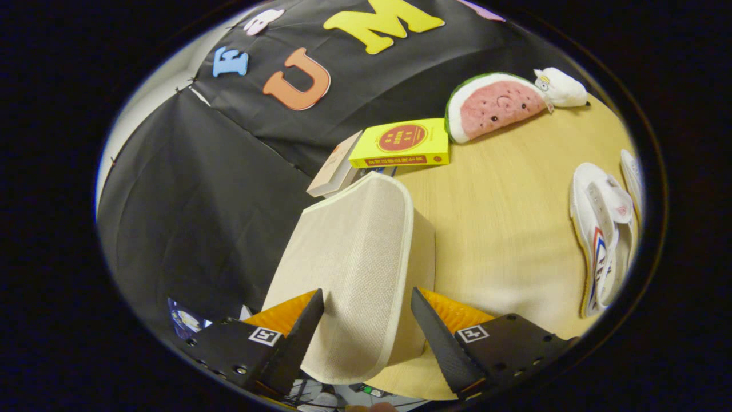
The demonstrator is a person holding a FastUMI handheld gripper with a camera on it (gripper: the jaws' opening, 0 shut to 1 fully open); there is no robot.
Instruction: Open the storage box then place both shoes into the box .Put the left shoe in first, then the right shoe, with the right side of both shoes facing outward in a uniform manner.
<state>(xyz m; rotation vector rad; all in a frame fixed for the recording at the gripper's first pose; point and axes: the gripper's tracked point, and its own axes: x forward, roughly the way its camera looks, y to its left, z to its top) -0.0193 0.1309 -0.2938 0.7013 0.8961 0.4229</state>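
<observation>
the storage box (pixel 366 252), beige woven fabric with a pale rounded rim, stands on the wooden bench (pixel 503 229), its long side running away from the hand-held gripper (pixel 367 300). the gripper's fingers are wide apart beside it, gripping nothing. two white shoes (pixel 600 240) lie well apart from it; books (pixel 400 143) and a plush watermelon (pixel 492 106) lie beyond.

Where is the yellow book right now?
In the gripper view, the yellow book lies on the wooden table beyond the beige storage box, beside the watermelon plush, far ahead of the open gripper.
</observation>
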